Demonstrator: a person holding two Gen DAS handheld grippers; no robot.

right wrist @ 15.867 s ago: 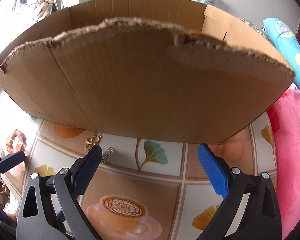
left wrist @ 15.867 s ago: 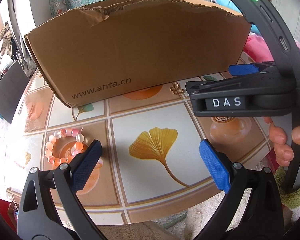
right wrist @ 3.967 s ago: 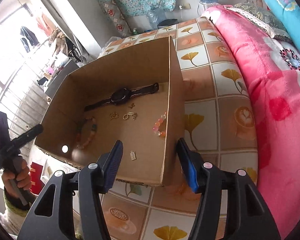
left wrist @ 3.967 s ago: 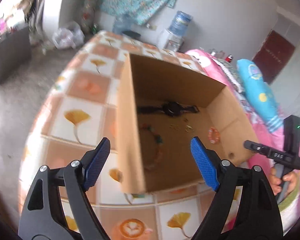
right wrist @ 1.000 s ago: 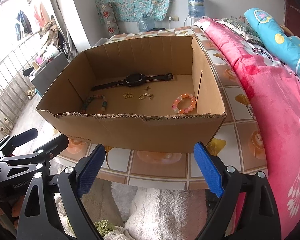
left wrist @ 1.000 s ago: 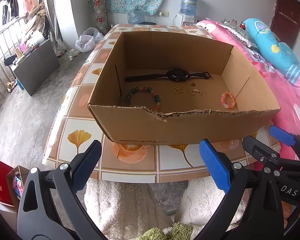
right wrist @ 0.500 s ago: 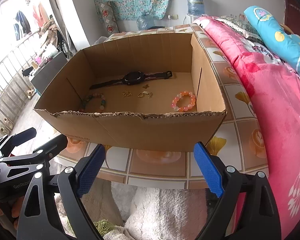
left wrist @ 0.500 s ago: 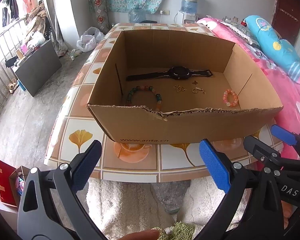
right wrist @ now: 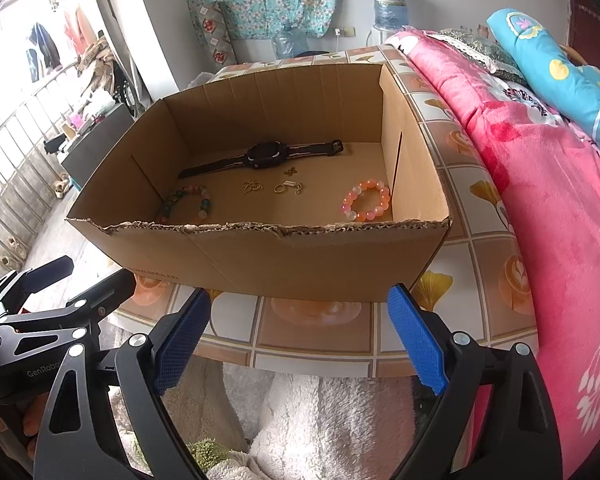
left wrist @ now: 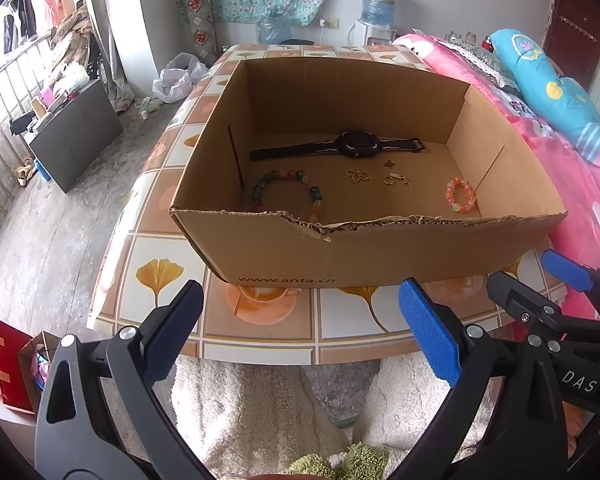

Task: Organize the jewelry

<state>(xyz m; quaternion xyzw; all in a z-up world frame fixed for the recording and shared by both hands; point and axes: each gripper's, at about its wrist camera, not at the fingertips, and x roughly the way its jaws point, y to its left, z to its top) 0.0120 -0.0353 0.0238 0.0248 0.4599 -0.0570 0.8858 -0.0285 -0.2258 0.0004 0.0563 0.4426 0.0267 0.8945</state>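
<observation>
Both tools hang back from the near edge of the table (left wrist: 260, 344), over the person's lap, with nothing between their pads: the left gripper (left wrist: 296, 332) stands wide and empty, and the right gripper (right wrist: 298, 336) is just as wide and just as empty. The jewelry all lies on the floor of the box (left wrist: 380, 252), which sits on the table with its torn near wall facing the cameras: a black watch (left wrist: 356, 145) stretched along the far wall, a green bracelet (left wrist: 288, 192) at the near left, a pink bracelet (right wrist: 367, 200) at the near right close to the right wall, and small gold trinkets (left wrist: 358, 175) with a ring (left wrist: 389, 179) between them in the middle. Nothing shows on the tablecloth outside the box, so the sorting looks finished, or nearly so (a piece could hide behind the near wall). If anything more is wanted, the sound course would be to come over the torn edge from above, not through it, keep the pads wide until they straddle one piece, and take the gold bits singly, as they lie close enough to snag each other. Readable writing: "www.anta.cn" on the box's near wall, "DAS" on the right tool as seen from the left camera, and "GenRobo", cut off, on the left tool as seen from the right camera
</observation>
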